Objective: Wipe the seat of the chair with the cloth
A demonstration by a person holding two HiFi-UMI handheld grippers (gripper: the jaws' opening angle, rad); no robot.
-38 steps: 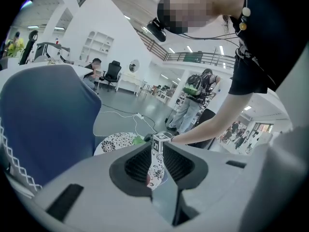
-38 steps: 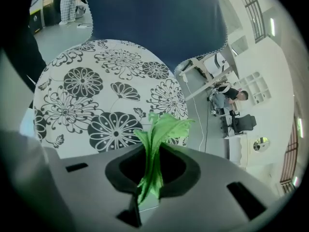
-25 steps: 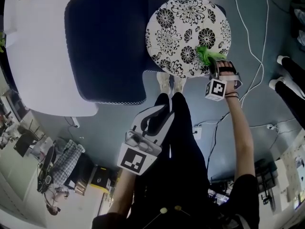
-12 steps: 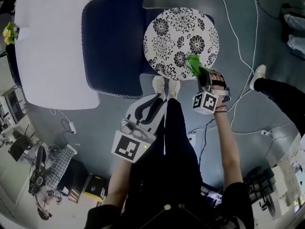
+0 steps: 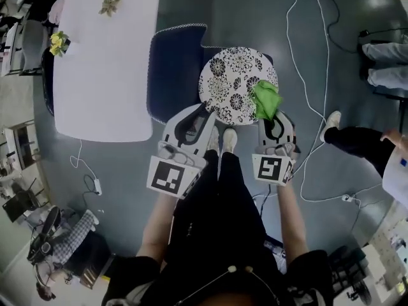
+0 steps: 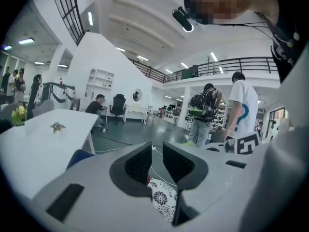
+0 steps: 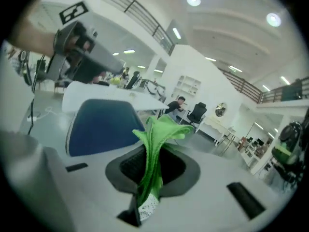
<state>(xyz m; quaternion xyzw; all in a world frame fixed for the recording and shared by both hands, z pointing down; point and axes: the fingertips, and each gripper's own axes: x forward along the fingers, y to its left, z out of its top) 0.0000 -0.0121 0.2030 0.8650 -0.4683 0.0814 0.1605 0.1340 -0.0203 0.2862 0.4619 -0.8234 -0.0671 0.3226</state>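
The chair's round seat [image 5: 233, 81] has a black-and-white flower pattern, and its blue backrest [image 5: 173, 75] lies to the left. A green cloth [image 5: 266, 99] rests on the seat's near right rim, pinched in my right gripper [image 5: 274, 116], which is shut on it. In the right gripper view the cloth [image 7: 157, 139] stands up from between the jaws of that gripper [image 7: 153, 163]. My left gripper [image 5: 205, 110] is at the seat's near left edge, its jaws shut with only a narrow slit and nothing in them. The left gripper [image 6: 157, 151] points level, with the seat [image 6: 164, 199] below.
A white table [image 5: 102, 62] with small flowers stands left of the chair. White cables [image 5: 306, 56] trail over the grey floor on the right. A bystander's legs [image 5: 357, 139] are at the right. My own feet [image 5: 223, 139] stand just before the seat.
The right gripper has drawn the cloth back to the seat's near right rim. The left gripper has come up beside the seat's front edge. The head camera now looks from higher.
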